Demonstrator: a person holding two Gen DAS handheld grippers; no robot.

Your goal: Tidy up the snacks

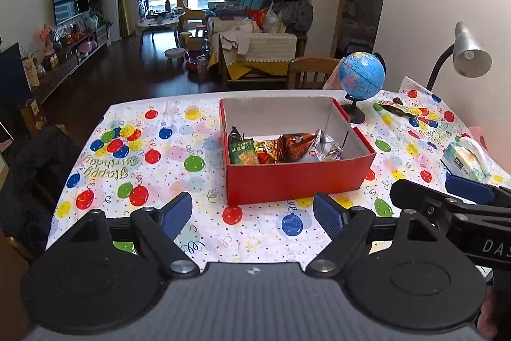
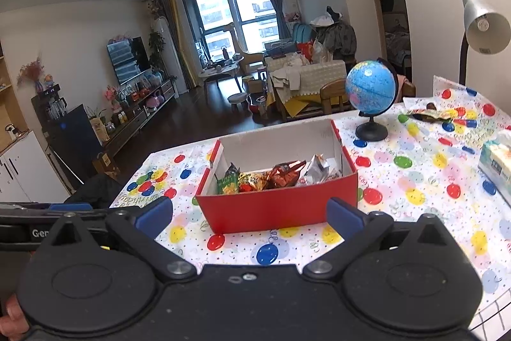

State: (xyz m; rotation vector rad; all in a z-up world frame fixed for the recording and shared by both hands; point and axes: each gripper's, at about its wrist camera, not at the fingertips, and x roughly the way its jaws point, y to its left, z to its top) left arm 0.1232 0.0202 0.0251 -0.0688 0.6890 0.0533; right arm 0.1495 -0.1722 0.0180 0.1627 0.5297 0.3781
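A red cardboard box (image 1: pixel 297 178) with a white inside stands on the balloon-print tablecloth (image 1: pixel 166 155). It holds several snack packets (image 1: pixel 287 147), green, gold, brown and silver. The box also shows in the right wrist view (image 2: pixel 278 208) with the snack packets (image 2: pixel 274 176) in it. One dark snack packet (image 1: pixel 397 108) lies on the cloth at the far right, beyond the globe; it also shows in the right wrist view (image 2: pixel 429 114). My left gripper (image 1: pixel 252 214) is open and empty, near the box's front. My right gripper (image 2: pixel 250 218) is open and empty, also in front of the box.
A blue globe (image 1: pixel 361 75) on a black stand is behind the box's right corner. A tissue pack (image 1: pixel 468 160) lies at the right edge. A grey desk lamp (image 1: pixel 469 51) leans over the far right. A wooden chair (image 1: pixel 311 71) stands beyond the table.
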